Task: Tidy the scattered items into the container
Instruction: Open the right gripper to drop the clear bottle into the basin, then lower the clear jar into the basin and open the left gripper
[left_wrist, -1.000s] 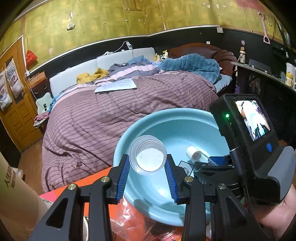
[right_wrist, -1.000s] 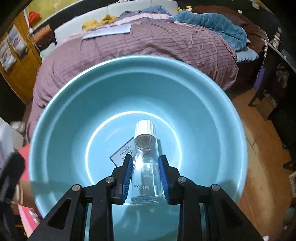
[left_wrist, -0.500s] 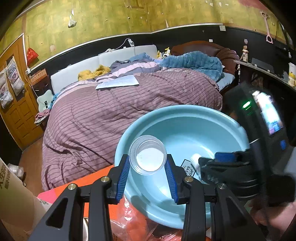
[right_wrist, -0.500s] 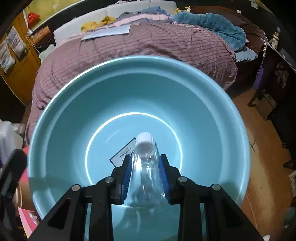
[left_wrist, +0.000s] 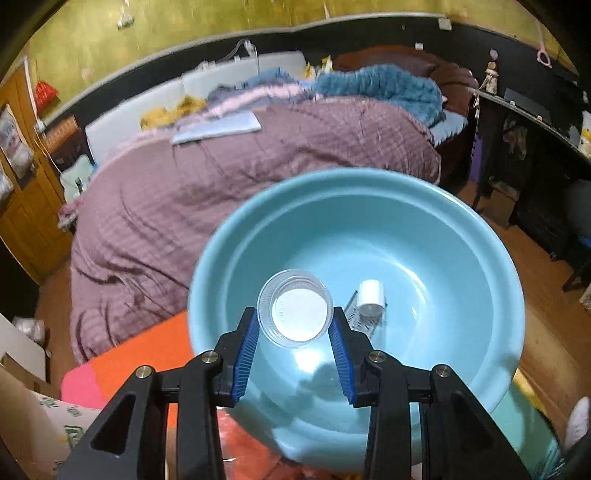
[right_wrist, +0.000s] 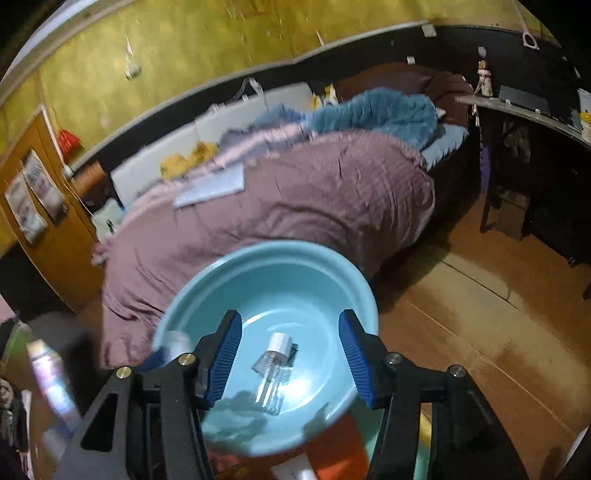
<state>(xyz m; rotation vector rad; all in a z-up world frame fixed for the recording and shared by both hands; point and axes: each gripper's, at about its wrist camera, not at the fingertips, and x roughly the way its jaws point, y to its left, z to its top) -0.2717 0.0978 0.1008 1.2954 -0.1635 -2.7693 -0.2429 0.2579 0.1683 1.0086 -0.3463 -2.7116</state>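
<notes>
- Left wrist view: the left gripper (left_wrist: 294, 328) clamps a small clear round tub with white contents (left_wrist: 294, 313) between its blue pads, held over the near inner wall of the light-blue basin (left_wrist: 461, 266).
- A clear glass bottle with a white cap (left_wrist: 368, 301) lies on the basin floor, on a printed card (left_wrist: 364, 322).
- Right wrist view: the right gripper (right_wrist: 290, 356), jaws just opening and now wide with nothing between them, hangs above the basin (right_wrist: 258, 273); the bottle (right_wrist: 272, 373) lies below, untouched.
</notes>
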